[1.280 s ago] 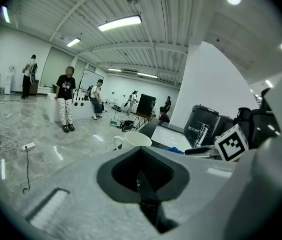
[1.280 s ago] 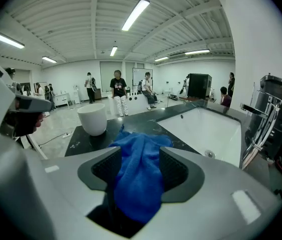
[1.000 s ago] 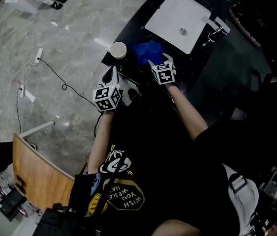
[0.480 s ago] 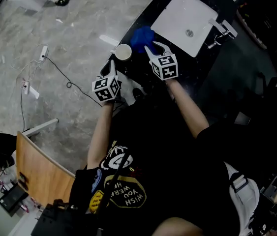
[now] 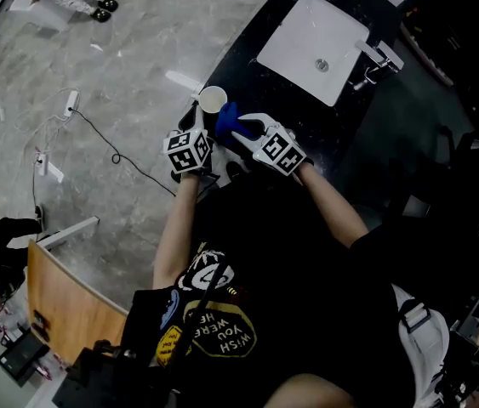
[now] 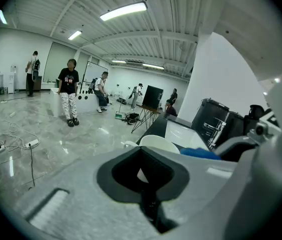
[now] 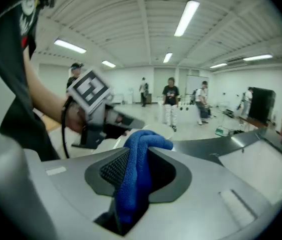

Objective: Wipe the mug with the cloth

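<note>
Head view and both gripper views, wiping about to begin. The white mug [image 5: 213, 99] stands upright at the edge of the black table [image 5: 248, 66], well apart from the white sink [image 5: 307, 24]. The right tongs [image 5: 241, 127] are clamped on the blue cloth [image 7: 133, 174], a fold of which stands up out of the jaws. The cloth has been carried right up beside the mug on the sink side, though contact between the two cannot be confirmed. The left tongs [image 5: 196, 121] have their jaws together on nothing and lie just beside the mug, whose rim shows beyond them. Done, by this evidence: cloth picked up and brought to the mug. Left: steadying the mug and rubbing the cloth over its surface, so the task appears to be at an early stage
</note>
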Tool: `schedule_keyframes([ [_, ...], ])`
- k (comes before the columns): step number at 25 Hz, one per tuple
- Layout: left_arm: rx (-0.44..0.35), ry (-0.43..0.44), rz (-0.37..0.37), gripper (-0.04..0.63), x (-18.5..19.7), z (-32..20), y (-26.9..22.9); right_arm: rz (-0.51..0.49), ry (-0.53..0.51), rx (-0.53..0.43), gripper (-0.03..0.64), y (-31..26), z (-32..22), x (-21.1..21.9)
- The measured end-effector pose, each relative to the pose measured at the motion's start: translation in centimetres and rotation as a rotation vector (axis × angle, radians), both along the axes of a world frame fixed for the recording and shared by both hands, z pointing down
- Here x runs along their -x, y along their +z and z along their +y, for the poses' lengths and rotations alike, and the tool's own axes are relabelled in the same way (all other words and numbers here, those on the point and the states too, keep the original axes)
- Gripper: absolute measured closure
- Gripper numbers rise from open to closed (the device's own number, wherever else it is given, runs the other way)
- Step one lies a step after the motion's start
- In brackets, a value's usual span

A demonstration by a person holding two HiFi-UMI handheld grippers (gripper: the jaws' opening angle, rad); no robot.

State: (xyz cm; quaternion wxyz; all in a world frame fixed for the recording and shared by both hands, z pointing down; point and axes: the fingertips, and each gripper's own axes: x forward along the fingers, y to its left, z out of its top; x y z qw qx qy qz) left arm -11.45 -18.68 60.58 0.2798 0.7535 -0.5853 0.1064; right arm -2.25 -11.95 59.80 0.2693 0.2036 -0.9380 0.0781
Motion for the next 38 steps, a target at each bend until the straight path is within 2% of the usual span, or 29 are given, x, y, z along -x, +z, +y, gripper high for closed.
schedule_keyframes([
  [2,-0.009,0.004,0.002,0.592,-0.2,-0.1,-0.3,-0.106,0.235,-0.005,0.511,-2.1,-4.5,-2.7],
  [4,-0.011,0.006,0.002,0.592,-0.3,0.0,-0.3,-0.132,0.463,-0.020,0.512,-2.9,-8.4,-5.5],
  [5,-0.010,0.007,0.003,0.592,-0.3,0.1,-0.3,-0.112,0.519,-0.014,0.512,-2.5,-9.4,-6.2],
  [6,-0.007,0.008,0.004,0.592,-0.3,0.2,-0.3,-0.076,0.510,0.000,0.512,-1.7,-9.4,-5.9],
  [7,-0.004,0.012,0.005,0.592,-0.5,0.4,-0.2,-0.025,0.433,0.014,0.512,-0.7,-8.5,-4.8],
  [8,-0.001,0.016,0.005,0.592,-0.6,0.4,-0.1,0.035,0.301,0.019,0.511,0.4,-6.6,-3.2],
  [11,0.004,0.015,0.011,0.592,-0.8,0.5,0.1,0.159,-0.156,-0.003,0.512,2.7,1.4,1.3],
  [12,0.004,0.014,0.014,0.592,-0.8,0.5,0.1,0.159,-0.245,0.004,0.512,2.9,3.4,2.0],
  [13,0.004,0.013,0.015,0.592,-0.7,0.4,0.0,0.140,-0.279,0.021,0.512,2.9,4.3,2.2],
  [14,0.003,0.013,0.015,0.592,-0.7,0.4,-0.1,0.107,-0.254,0.038,0.512,2.6,4.2,2.0],
  [15,0.001,0.012,0.015,0.592,-0.7,0.4,-0.1,0.064,-0.179,0.046,0.512,2.0,2.8,1.3],
  [18,-0.003,0.010,0.012,0.592,-0.6,0.4,-0.3,-0.083,0.224,0.007,0.512,-1.6,-4.8,-2.8],
  [19,-0.003,0.010,0.011,0.592,-0.6,0.4,-0.3,-0.105,0.360,-0.016,0.512,-2.4,-7.2,-4.4],
  [20,-0.003,0.009,0.012,0.592,-0.5,0.4,-0.3,-0.101,0.467,-0.032,0.512,-2.7,-9.0,-5.8],
  [21,-0.002,0.008,0.013,0.592,-0.5,0.4,-0.3,-0.072,0.527,-0.037,0.512,-2.4,-9.9,-6.6],
  [22,0.001,0.007,0.015,0.592,-0.5,0.4,-0.2,-0.025,0.523,-0.034,0.512,-1.6,-9.9,-6.4],
  [23,0.003,0.005,0.019,0.592,-0.5,0.4,-0.1,0.030,0.446,-0.033,0.512,-0.7,-8.9,-5.3],
  [24,0.006,0.004,0.024,0.592,-0.5,0.4,0.0,0.082,0.305,-0.043,0.512,0.2,-7.0,-3.4],
  [26,0.008,0.005,0.027,0.592,-0.7,0.5,0.0,0.144,-0.050,-0.070,0.512,1.3,-1.6,0.5],
  [27,0.008,0.006,0.025,0.592,-0.7,0.5,0.1,0.145,-0.191,-0.063,0.512,1.6,0.8,1.8],
  [28,0.008,0.006,0.023,0.592,-0.7,0.5,0.1,0.132,-0.273,-0.044,0.512,1.7,2.3,2.5],
  [29,0.007,0.006,0.022,0.592,-0.7,0.5,0.1,0.113,-0.286,-0.025,0.512,1.6,2.7,2.5],
  [30,0.005,0.005,0.023,0.592,-0.6,0.5,0.0,0.096,-0.227,-0.017,0.514,1.4,1.7,1.8],
  [31,0.002,0.004,0.024,0.592,-0.5,0.5,-0.1,0.091,-0.106,-0.029,0.512,1.1,-0.4,0.7],
  [34,-0.003,-0.006,0.024,0.592,-0.1,0.4,-0.3,0.138,0.382,-0.122,0.512,-0.3,-8.3,-5.2],
  [35,-0.002,-0.009,0.024,0.592,0.0,0.4,-0.3,0.143,0.499,-0.134,0.512,-0.7,-9.9,-6.9],
  [36,-0.001,-0.010,0.025,0.592,0.0,0.4,-0.3,0.142,0.566,-0.135,0.512,-0.9,-10.6,-7.9],
  [37,0.000,-0.011,0.027,0.592,0.0,0.5,-0.2,0.142,0.574,-0.126,0.512,-0.8,-10.7,-8.1],
  [38,0.000,-0.011,0.028,0.592,0.1,0.5,-0.2,0.148,0.520,-0.111,0.512,-0.3,-10.0,-7.3],
])
